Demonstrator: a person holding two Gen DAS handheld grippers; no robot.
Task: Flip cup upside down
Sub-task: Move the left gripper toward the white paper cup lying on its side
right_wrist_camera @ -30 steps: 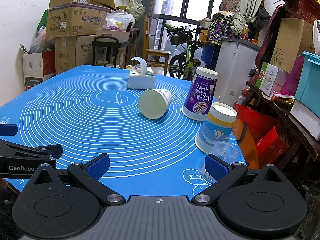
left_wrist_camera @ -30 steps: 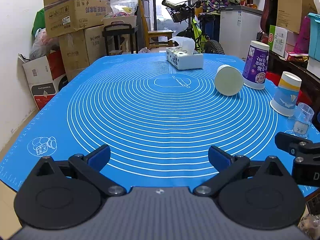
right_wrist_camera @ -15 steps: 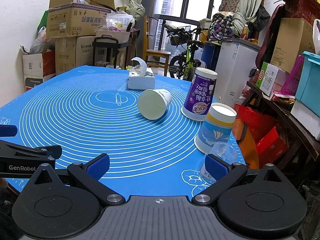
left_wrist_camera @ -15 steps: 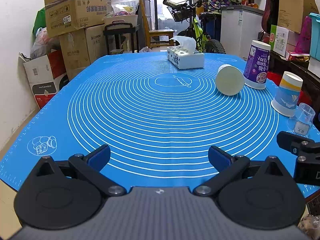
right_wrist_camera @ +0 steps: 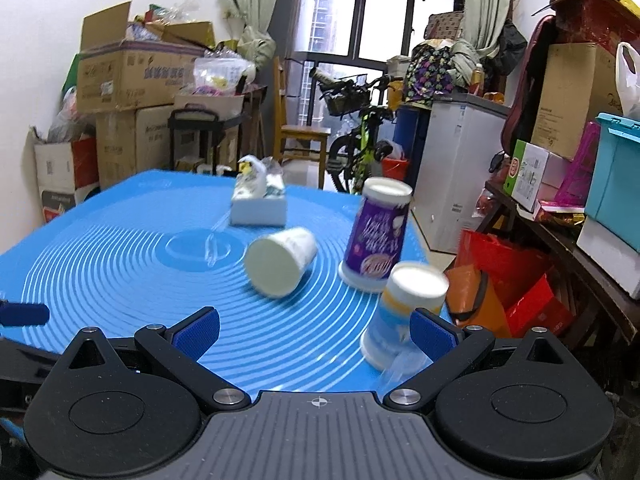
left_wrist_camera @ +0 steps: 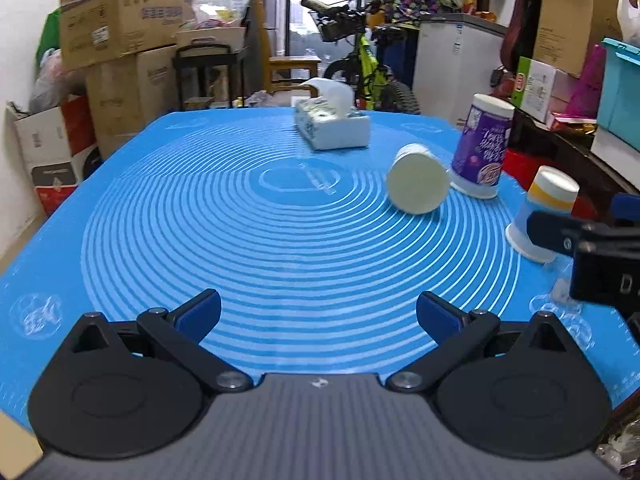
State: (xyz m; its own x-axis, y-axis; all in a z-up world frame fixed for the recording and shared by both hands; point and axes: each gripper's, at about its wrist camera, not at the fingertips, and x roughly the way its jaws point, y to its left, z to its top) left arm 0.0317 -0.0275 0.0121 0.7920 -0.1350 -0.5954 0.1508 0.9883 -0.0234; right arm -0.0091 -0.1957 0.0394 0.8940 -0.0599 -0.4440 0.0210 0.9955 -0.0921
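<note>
A white paper cup (left_wrist_camera: 418, 184) lies on its side on the blue mat (left_wrist_camera: 200, 220), its flat end toward me; it also shows in the right wrist view (right_wrist_camera: 278, 262). A purple cup (right_wrist_camera: 378, 236) and a blue-and-yellow cup (right_wrist_camera: 400, 312) stand upside down to its right. A clear plastic cup (right_wrist_camera: 400, 368) sits low behind my right finger. My left gripper (left_wrist_camera: 318, 314) is open and empty over the near mat. My right gripper (right_wrist_camera: 314, 334) is open and empty, with the lying cup ahead of it and apart.
A tissue box (left_wrist_camera: 332, 126) stands at the mat's far side. The right gripper's body (left_wrist_camera: 592, 256) shows at the right edge of the left wrist view. Cardboard boxes (right_wrist_camera: 132, 80), a bicycle (right_wrist_camera: 360, 136) and a cluttered side table (right_wrist_camera: 560, 216) surround the table.
Both grippers have moved forward over the mat toward the cups, the right one also rising. The cups now look larger and nearer. Both jaws stay open.
</note>
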